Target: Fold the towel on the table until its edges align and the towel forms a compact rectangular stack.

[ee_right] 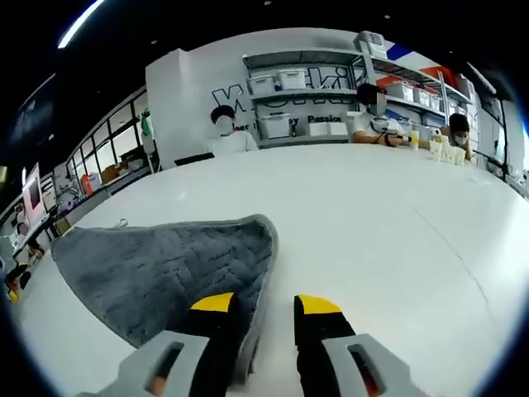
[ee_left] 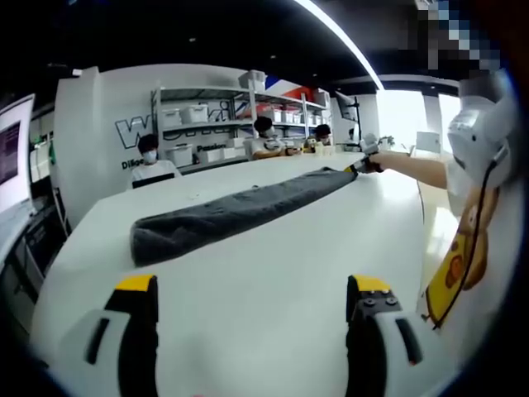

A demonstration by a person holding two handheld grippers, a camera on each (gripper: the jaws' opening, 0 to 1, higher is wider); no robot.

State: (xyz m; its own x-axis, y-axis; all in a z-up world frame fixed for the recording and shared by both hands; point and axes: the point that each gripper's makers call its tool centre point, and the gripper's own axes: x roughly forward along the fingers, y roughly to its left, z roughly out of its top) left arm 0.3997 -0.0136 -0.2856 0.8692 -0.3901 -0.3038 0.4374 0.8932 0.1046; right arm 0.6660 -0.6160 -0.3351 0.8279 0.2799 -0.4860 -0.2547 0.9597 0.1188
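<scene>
A dark grey towel [ee_left: 240,211] lies in a long, narrow band across the white table [ee_left: 273,273], from near left to far right. Its far end tapers into my right gripper [ee_left: 364,165], held out on a person's arm. In the right gripper view the towel [ee_right: 165,273] fans out to the left from my right gripper [ee_right: 265,303]. The right gripper's jaws stand close together with the towel's thick edge between them. My left gripper [ee_left: 252,285] hangs over bare table short of the towel's near end, jaws wide apart and holding nothing.
Several seated people [ee_left: 149,157] work along the table's far edge, with small items [ee_right: 442,150] in front of them. Behind them stand shelves of white bins [ee_right: 285,83]. A person's white sleeve and printed apron [ee_left: 475,207] stand at the right. A monitor [ee_left: 12,153] sits far left.
</scene>
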